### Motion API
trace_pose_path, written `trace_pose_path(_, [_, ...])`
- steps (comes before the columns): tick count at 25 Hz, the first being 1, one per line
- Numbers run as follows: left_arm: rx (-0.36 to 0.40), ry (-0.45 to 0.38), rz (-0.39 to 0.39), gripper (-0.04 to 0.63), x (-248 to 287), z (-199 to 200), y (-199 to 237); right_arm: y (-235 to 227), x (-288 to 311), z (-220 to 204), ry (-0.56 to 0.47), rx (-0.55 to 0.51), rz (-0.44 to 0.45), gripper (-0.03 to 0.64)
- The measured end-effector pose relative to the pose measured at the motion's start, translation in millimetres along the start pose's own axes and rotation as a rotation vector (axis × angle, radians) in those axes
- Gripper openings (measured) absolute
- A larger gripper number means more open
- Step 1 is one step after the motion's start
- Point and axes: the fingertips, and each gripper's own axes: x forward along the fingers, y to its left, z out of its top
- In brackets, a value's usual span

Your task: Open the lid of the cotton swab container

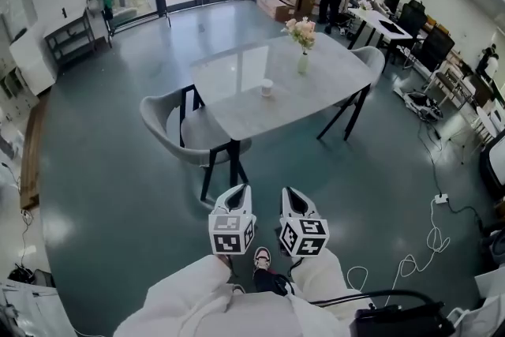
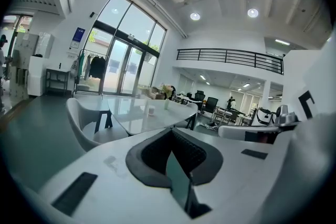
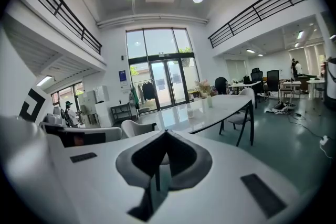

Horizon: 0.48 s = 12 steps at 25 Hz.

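White cotton swab container (image 1: 267, 87) stands upright on the table (image 1: 323, 95); left gripper (image 1: 238, 189) and right gripper (image 1: 291, 192) closed, empty.

The table top (image 1: 237, 79) looks like pale polished stone, glossy with reflections, on thin black legs (image 1: 234, 162) that look like metal, and the grey-green floor (image 1: 110, 193) is smooth with a soft sheen. The left gripper (image 1: 239, 191) and right gripper (image 1: 292, 193) are matt white plastic, and the sleeves (image 1: 197, 300) are white cloth.
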Motion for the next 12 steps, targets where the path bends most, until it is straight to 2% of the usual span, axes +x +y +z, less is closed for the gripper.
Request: trace_pose_path(12, [0.006,0.006,0.028,0.008,105,39,5,-64,86,45,0.012,0.006,0.034,0.060])
